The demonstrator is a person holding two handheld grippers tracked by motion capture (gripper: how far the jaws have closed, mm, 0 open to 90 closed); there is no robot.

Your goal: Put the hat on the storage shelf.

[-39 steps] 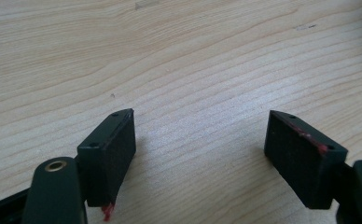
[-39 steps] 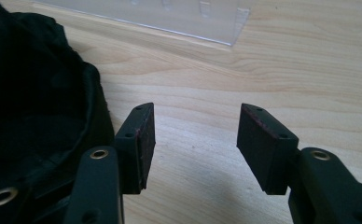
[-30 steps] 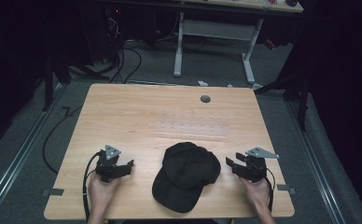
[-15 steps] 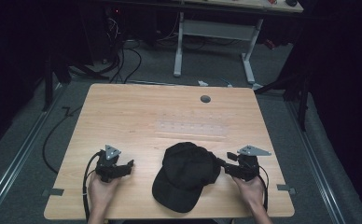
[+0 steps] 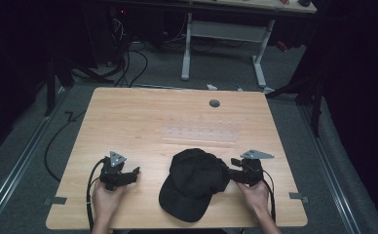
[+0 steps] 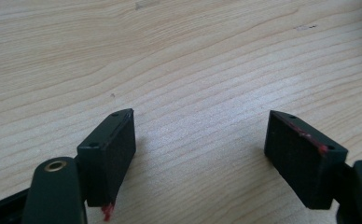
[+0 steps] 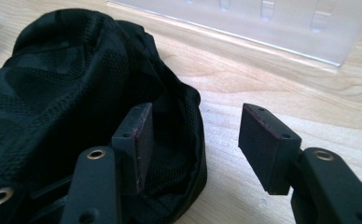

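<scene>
Lying near the front edge of the worktop, a little right of its middle, the black baseball cap rests crown up with its brim pointing toward the front edge. The right tool sits at the cap's right side, held low over the wood by the person's right hand. Its jaws stand apart: in the right gripper view one jaw is against or inside the mesh back rim of the cap, the other over bare wood beside it, so nothing is clamped. Its jaws have just been opening a little further. The left tool rests well apart from the cap, near the front left corner, jaws wide apart with bare wood between them. A clear plastic strip lies flat just behind the cap, toward the middle of the worktop.
</scene>
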